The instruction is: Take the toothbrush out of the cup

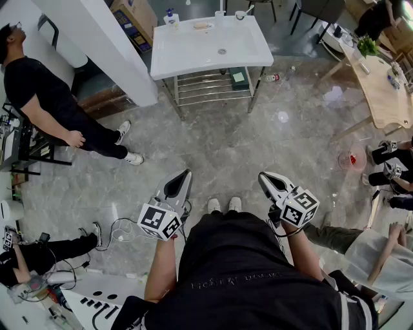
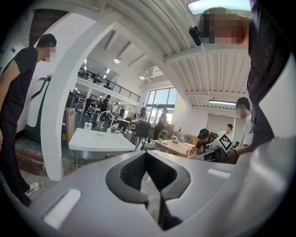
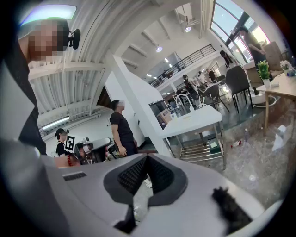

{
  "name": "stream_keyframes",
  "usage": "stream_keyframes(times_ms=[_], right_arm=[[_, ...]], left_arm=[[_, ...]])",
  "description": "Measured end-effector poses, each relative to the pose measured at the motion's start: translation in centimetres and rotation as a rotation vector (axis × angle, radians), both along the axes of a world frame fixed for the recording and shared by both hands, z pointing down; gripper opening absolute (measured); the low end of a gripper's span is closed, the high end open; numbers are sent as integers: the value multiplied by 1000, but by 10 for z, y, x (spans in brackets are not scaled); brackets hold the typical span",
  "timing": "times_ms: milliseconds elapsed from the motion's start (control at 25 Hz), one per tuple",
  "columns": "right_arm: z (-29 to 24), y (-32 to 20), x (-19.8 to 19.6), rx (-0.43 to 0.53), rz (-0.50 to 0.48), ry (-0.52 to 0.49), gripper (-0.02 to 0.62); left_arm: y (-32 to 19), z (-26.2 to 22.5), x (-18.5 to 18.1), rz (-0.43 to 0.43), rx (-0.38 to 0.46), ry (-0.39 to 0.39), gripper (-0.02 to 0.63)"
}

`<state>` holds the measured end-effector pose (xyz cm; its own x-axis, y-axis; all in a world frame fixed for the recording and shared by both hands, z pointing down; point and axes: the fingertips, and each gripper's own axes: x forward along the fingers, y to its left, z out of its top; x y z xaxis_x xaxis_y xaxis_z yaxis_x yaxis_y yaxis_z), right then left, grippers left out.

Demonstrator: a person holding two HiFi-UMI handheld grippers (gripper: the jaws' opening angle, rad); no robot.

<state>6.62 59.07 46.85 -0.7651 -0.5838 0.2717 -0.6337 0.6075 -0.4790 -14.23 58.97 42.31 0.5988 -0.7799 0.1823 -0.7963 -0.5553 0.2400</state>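
Setting: open hall, grey marbled floor (image 1: pixel 219 148), seen steeply from above.

Item 1. White washbasin stand (image 1: pixel 193 55), at 12 o'clock in the head view, with a wire shelf (image 1: pixel 206 87) beneath. The far edge of the basin is cut off by the frame.

Item 2. Cup (image 1: pixel 240 14): a small white vessel at the basin's back rim, about 1 o'clock on the basin top. It is too small to confirm. The toothbrush cannot be made out in any view.

Item 3. Left gripper (image 1: pixel 187 173) (image 2: pixel 147 155): jaws together, nothing between them. Held over the floor at 6 o'clock.

Item 4. Right gripper (image 1: pixel 261 175) (image 3: pixel 147 157): jaws together, nothing between them. Held beside the left one.

Relation: the cup lies at 12 o'clock from both grippers, well apart from them, with bare floor between.

Item 5. Standing person in black (image 1: pixel 45 103), at 10 o'clock.

Item 6. Wooden table (image 1: pixel 381 90), at 2 o'clock, partly cropped.
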Motion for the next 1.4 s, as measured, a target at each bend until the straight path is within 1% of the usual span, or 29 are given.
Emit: stream_keyframes(times_ms=[240,560,760,960,1160,1280,1400], right_arm=[[0,0,-7,-1,-12,9,12],[0,-3,-6,-3,-18,0,12],[1,-14,6,7,-30,-20,13],[3,-31,26,17,-12,-47,14],[11,-37,42,8,-27,-19,14],[15,-39,53,-4,-10,-9,14],[19,-45,62,10,7,37,14]], left_arm=[[-1,-2,-7,-7,-4,-6,6],[-6,2,-3,-10,-15,-11,6],[-17,-4,12,-8,-6,-20,6],[-25,-9,29,-3,4,-49,6],[-32,-9,39,-20,6,-51,6],[-37,-8,46,-17,3,-53,6],[-43,-7,53,-7,8,-55,6]])
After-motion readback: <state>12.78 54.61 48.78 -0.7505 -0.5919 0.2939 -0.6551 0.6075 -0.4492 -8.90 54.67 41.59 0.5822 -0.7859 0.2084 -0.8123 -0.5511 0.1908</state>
